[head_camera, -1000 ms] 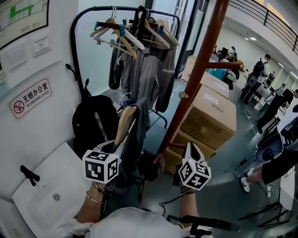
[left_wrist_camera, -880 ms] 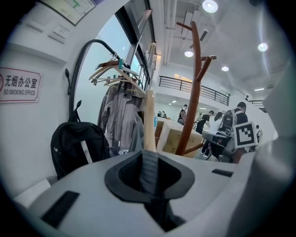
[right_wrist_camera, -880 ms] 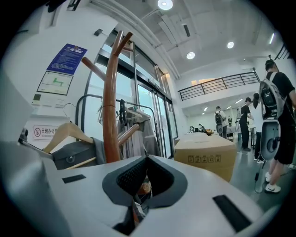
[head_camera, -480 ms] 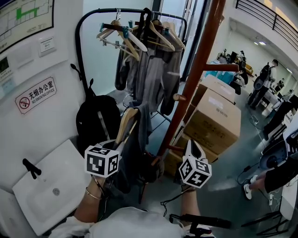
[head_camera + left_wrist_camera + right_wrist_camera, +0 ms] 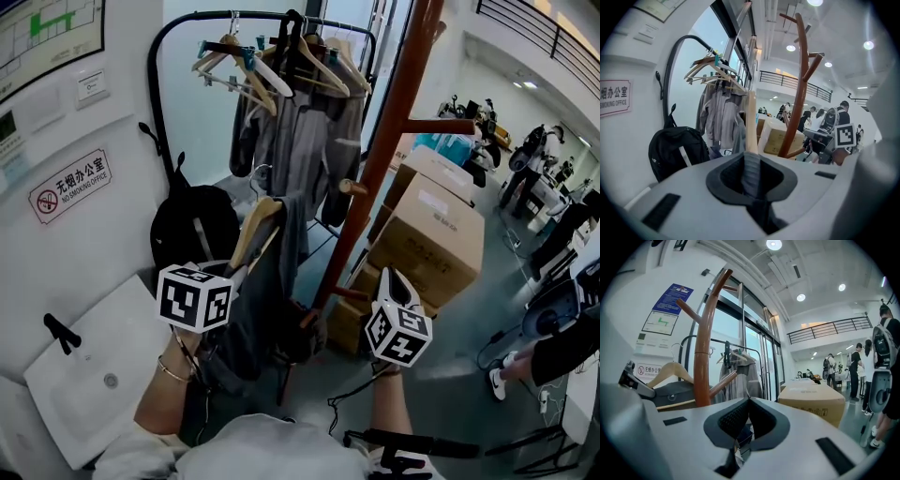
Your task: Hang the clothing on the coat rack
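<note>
A wooden hanger carries a dark grey garment that hangs down in front of me. My left gripper is shut on the hanger's lower end. In the left gripper view the hanger rises straight up out of the closed jaws. The brown wooden coat rack stands just right of the garment, with short pegs sticking out. My right gripper is shut and holds nothing, low beside the rack's pole. In the right gripper view the hanger shows at the left.
A black garment rail behind holds several hangers and grey jackets. A black backpack leans on the white wall. Cardboard boxes are stacked right of the rack. A white basin lies lower left. People stand at far right.
Both grippers have risen a little. The left one has lifted the hanger and garment slightly up and to the left.
</note>
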The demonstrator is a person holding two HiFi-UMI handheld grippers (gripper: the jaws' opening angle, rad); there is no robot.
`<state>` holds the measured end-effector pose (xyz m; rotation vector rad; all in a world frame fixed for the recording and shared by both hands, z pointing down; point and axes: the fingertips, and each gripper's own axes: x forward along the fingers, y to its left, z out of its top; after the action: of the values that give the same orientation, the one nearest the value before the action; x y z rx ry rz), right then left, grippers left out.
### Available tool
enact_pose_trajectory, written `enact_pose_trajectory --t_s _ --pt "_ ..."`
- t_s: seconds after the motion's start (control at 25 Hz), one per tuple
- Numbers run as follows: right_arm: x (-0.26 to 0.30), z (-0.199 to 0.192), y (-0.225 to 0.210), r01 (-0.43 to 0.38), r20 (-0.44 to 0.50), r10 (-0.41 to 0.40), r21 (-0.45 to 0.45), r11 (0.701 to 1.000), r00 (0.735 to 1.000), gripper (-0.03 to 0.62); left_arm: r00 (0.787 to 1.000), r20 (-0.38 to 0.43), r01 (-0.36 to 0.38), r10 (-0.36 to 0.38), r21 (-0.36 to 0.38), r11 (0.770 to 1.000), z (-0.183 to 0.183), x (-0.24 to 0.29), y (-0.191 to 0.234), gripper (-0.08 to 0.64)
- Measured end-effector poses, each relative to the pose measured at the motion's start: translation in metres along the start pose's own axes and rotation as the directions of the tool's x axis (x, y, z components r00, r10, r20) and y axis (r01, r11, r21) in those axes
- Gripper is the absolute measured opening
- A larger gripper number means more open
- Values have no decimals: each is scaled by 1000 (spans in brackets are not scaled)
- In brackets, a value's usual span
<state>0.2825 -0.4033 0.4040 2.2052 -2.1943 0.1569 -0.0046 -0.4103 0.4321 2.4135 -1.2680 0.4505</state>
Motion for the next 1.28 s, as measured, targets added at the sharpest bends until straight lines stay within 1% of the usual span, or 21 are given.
enact_pose_trajectory --t_s 0.12,0.2,0.28,0.4,0.56,0.88,1.12,1.28 --pt "3 7 -1 -6 1 6 -11 1000 1000 23 1000 -12 25 -25 11 1000 15 -6 -4 44" --pt "5 11 -2 -6 6 6 -14 1000 1000 23 999 -1 47 -47 14 999 28 -9 -8 44" --pt "7 14 -2 -11 7 11 -20 1000 1000 23 997 23 71 -71 0 997 41 -14 -11 43" --pt "10 17 -1 -15 -1 15 -24 1000 1000 23 995 40 87 -87 -20 996 53 -21 -14 44" --pt "13 28 0 -16 21 16 1 1000 1000 23 994 42 103 -102 -17 995 67 -28 -19 44" --pt "19 43 1 -13 39 13 22 1000 999 23 994 48 100 -103 60 993 93 -35 -31 43" --pt "21 54 2 -13 52 12 19 1000 999 23 990 123 61 -73 103 993 117 -45 -34 43" --pt "22 62 2 -11 61 10 16 1000 998 23 984 158 64 -83 121 991 133 -53 -39 44"
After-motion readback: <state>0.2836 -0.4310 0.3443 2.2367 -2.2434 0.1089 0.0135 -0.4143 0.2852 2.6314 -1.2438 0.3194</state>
